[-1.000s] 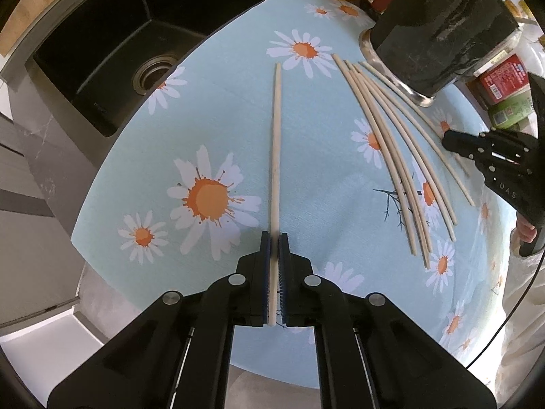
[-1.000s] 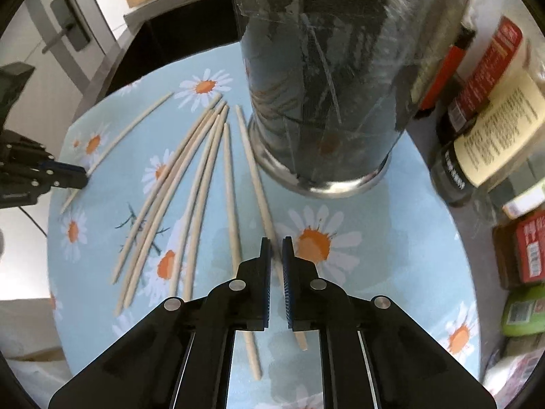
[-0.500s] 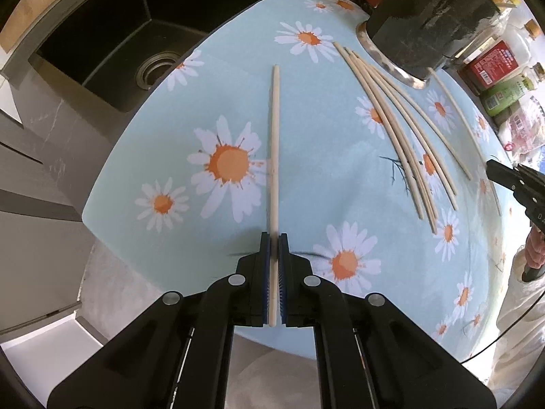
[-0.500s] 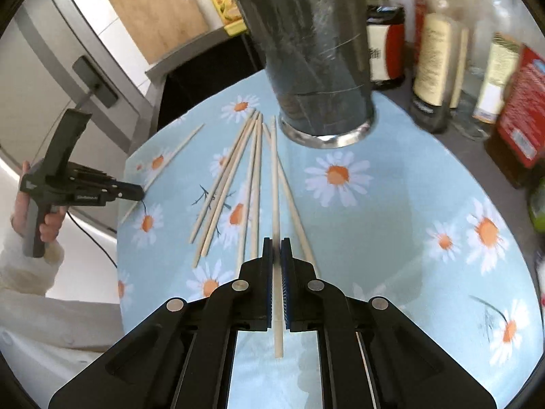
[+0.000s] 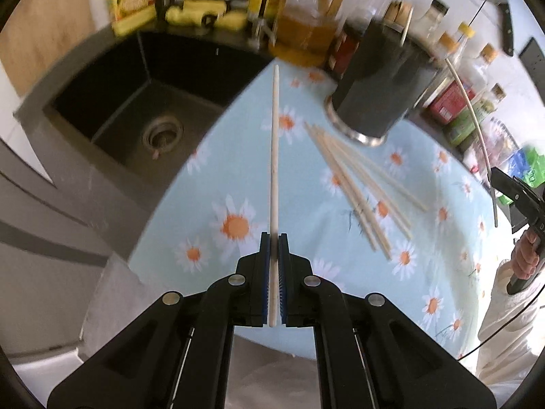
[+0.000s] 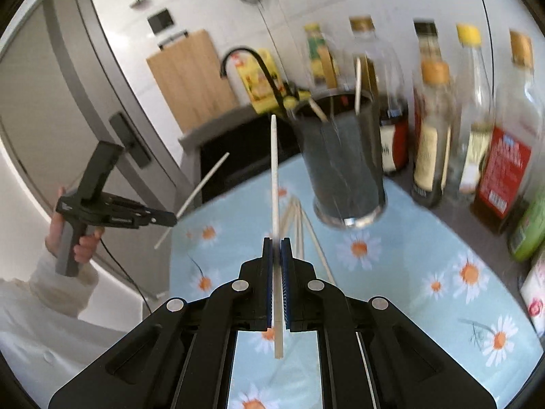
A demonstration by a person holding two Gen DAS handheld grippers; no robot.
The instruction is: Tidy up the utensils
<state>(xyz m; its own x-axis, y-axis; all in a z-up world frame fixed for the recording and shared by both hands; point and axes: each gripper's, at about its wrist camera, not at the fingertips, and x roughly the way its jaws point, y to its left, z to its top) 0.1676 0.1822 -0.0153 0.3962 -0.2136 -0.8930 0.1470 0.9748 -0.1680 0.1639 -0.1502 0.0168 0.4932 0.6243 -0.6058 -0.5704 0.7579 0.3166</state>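
Two grippers: each clamps one chopstick, lifted off the counter [image 5: 306,337].
Holder [image 6: 344,167]: dark cylinder, far right, upright, mouth open.
Loose chopsticks [image 5: 357,184]: fanned on the daisy cloth, near the holder's base.
Right gripper [image 6: 276,242]: jaws shut on its chopstick [image 6: 274,177], long axis pointing toward the holder; seemingly nearer.
Left gripper [image 5: 273,237]: jaws shut on its chopstick [image 5: 274,136], holder lies far right.
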